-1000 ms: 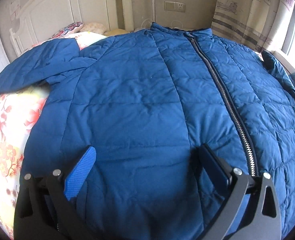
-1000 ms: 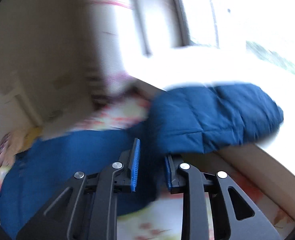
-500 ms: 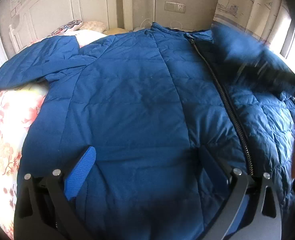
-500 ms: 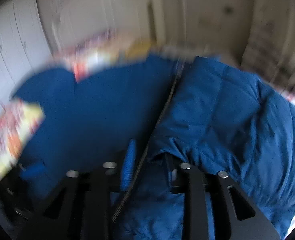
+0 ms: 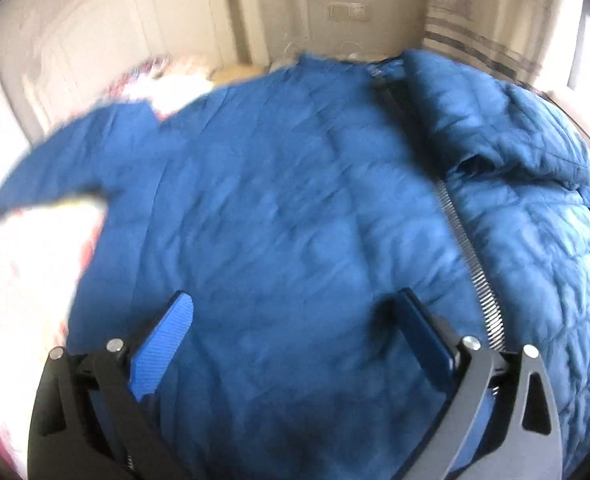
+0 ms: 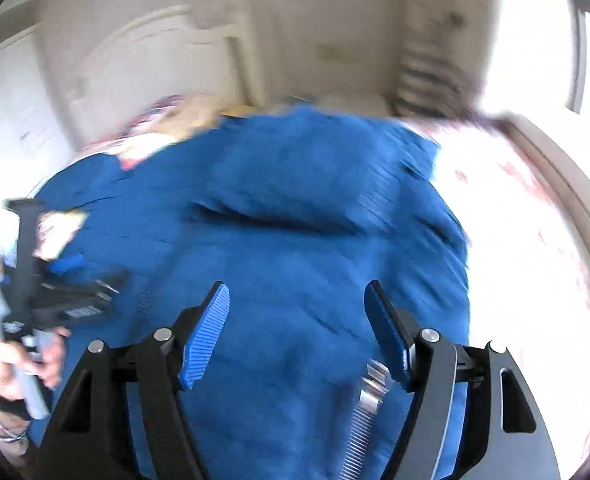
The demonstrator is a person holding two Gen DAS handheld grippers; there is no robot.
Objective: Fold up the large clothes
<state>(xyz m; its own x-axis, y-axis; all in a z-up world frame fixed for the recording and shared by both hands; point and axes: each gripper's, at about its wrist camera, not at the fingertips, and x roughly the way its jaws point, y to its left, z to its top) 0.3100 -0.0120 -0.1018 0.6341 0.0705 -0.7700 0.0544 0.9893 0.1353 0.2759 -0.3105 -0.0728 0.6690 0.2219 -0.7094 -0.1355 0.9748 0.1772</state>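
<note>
A large blue quilted jacket [image 5: 295, 208] lies zipped and face up on the bed. Its right sleeve [image 5: 503, 136] lies folded across the jacket's right chest. Its left sleeve [image 5: 63, 168] is spread out to the left. My left gripper [image 5: 295, 320] is open and empty above the jacket's lower front, left of the zipper [image 5: 471, 256]. My right gripper [image 6: 297, 320] is open and empty above the jacket [image 6: 295, 220]. The folded sleeve [image 6: 295, 184] shows ahead of it. The left gripper [image 6: 67, 292] shows at the left edge of the right wrist view, held in a hand.
The bed has a floral sheet [image 5: 23, 280] and a white headboard [image 5: 95, 48]. Pillows [image 5: 183, 72] lie at the head. A wall with a socket [image 5: 347, 12] and a curtain [image 5: 487, 32] stand behind. A bright window ledge [image 6: 555, 168] runs along the right.
My right gripper carried the right sleeve over the jacket's chest, let it go and opened, then drew back. My left gripper stayed open and shifted slightly.
</note>
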